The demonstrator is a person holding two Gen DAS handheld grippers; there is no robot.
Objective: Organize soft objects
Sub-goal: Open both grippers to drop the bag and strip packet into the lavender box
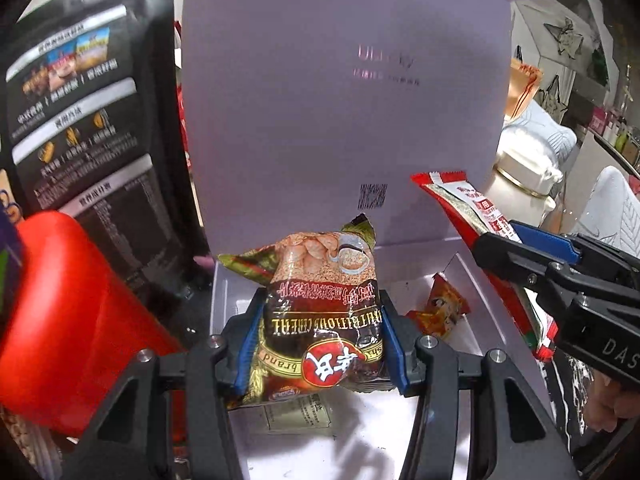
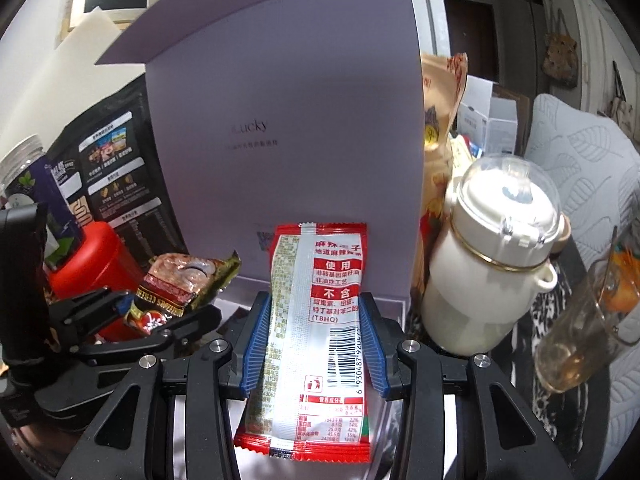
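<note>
My left gripper is shut on a brown cereal sachet and holds it over the open white box. The left gripper also shows in the right wrist view with the cereal sachet. My right gripper is shut on a red and silver snack packet, held upright in front of the box's raised lid. In the left wrist view the right gripper holds the red packet at the box's right side. A small orange sachet lies inside the box.
A black standing pouch and a red canister stand left of the box. A cream bottle with a clear cap and a glass cup stand to the right. An orange snack bag stands behind the bottle.
</note>
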